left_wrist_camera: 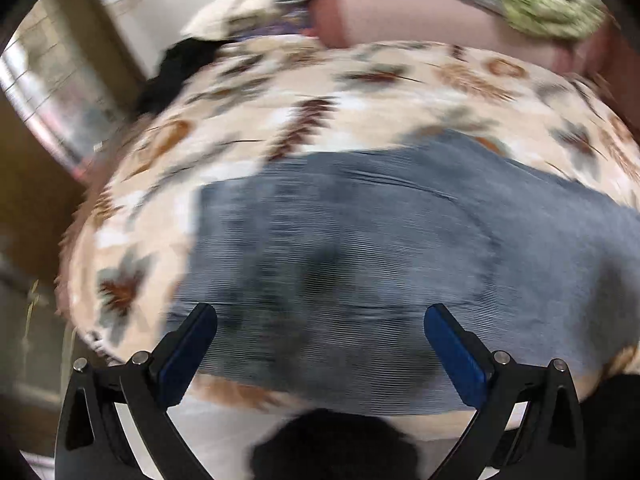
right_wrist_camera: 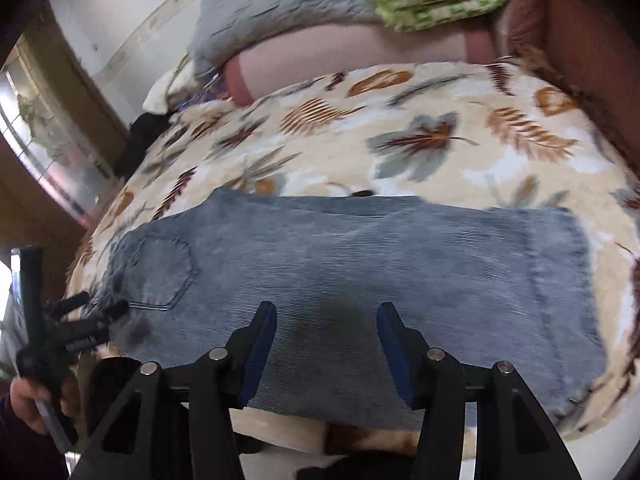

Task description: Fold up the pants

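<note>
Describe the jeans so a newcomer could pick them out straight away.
Find the bed with the leaf-print blanket. On its near part, just beyond the open jaws, the jeans lie flat in a long folded band. They are the only faded blue denim there, with a stitched back pocket at the left end.

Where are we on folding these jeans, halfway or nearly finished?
Looks past the first fold: the jeans lie flat on the leaf-print blanket as one long strip, back pocket at one end, hem at the other. Nothing is in hand: the left gripper and right gripper both hover open over the denim, empty. Probably left: folding the strip across its length.
</note>
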`<state>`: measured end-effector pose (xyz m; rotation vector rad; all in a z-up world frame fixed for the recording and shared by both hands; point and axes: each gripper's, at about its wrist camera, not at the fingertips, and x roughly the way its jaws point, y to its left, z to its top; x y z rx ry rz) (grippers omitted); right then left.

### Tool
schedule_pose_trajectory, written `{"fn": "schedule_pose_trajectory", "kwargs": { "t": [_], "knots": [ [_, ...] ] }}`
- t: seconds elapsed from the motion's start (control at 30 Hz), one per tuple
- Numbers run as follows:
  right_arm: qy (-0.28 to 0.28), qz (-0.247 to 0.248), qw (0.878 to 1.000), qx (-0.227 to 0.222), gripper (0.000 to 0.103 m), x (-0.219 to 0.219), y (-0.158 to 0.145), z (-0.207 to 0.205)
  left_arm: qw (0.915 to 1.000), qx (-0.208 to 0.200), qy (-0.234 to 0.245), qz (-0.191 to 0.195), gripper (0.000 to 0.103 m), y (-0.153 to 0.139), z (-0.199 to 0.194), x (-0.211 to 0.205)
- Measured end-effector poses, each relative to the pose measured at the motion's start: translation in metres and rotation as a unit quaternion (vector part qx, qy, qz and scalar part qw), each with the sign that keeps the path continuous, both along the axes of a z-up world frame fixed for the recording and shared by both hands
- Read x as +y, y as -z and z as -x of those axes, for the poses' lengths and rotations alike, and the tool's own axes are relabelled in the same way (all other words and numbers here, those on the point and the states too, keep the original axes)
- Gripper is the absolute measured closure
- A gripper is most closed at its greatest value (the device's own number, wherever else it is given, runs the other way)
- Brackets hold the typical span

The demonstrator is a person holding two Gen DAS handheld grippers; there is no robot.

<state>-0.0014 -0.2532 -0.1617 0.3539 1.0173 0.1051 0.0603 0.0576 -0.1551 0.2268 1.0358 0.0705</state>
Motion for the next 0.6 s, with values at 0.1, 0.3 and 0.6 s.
{"fn": "schedule_pose_trajectory", "kwargs": {
  "t": [0.1, 0.3, 0.6],
  "knots": [
    [-0.039, 0.003, 0.999, 0.019, 0.047, 0.033, 0.008, -0.019, 0.9992, -0.002, -0.037, -0.016, 0.0, 0.0, -0.003, 0.029],
    [-0.11, 0.048, 0.991, 0.066, 0.047, 0.086, 0.035, -0.037, 0.9966, 0.054, -0.061, -0.008, 0.0, 0.036, -0.025, 0.067],
    [-0.075, 0.132, 0.981, 0.117, 0.049, 0.045, 0.056, -0.042, 0.9971, 0.061, -0.024, 0.039, 0.0, 0.06, -0.028, 0.079]
  ]
}}
